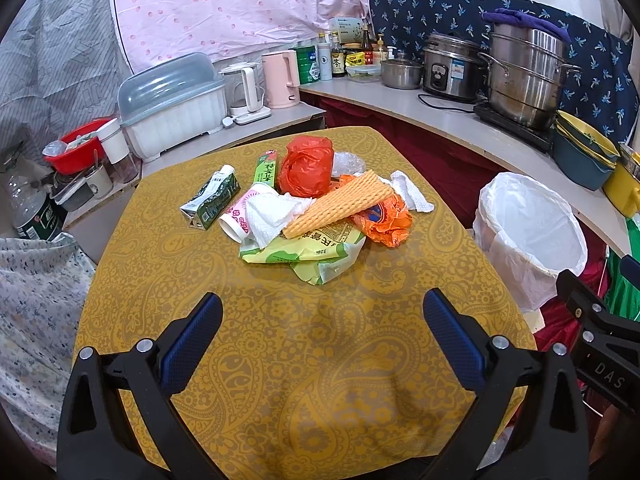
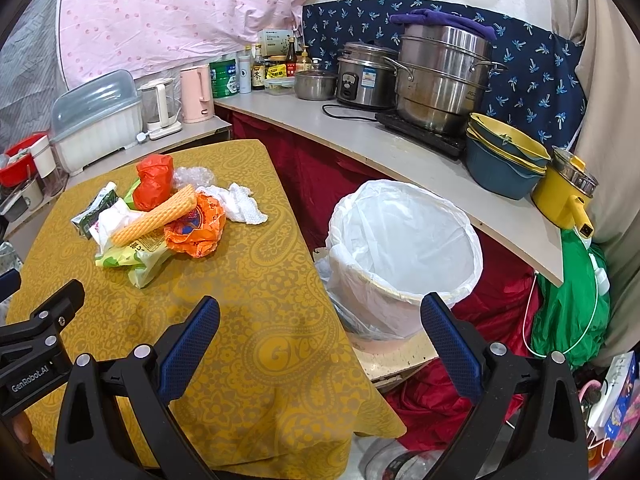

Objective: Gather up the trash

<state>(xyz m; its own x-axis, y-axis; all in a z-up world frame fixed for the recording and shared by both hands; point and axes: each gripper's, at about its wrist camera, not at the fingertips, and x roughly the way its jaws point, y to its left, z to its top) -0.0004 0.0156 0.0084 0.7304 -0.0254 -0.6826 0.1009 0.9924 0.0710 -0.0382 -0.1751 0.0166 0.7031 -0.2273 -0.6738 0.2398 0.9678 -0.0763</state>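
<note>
Trash pile (image 1: 308, 208): ahead of left gripper (image 1: 322, 312), up-left of right gripper (image 2: 320, 312)
Foam net sleeve (image 1: 340, 204): long axis diagonal
Lined bin (image 2: 404, 240): right, off-table
Both grippers: wide, empty

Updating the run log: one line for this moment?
left hand-held gripper open | right hand-held gripper open | trash pile untouched | bin liner empty

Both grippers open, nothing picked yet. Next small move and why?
Probably ease the left gripper forward to the trash pile and take the near green wrapper: it lies closest, both grippers are empty, and the lined bin waits open beside the table.
</note>
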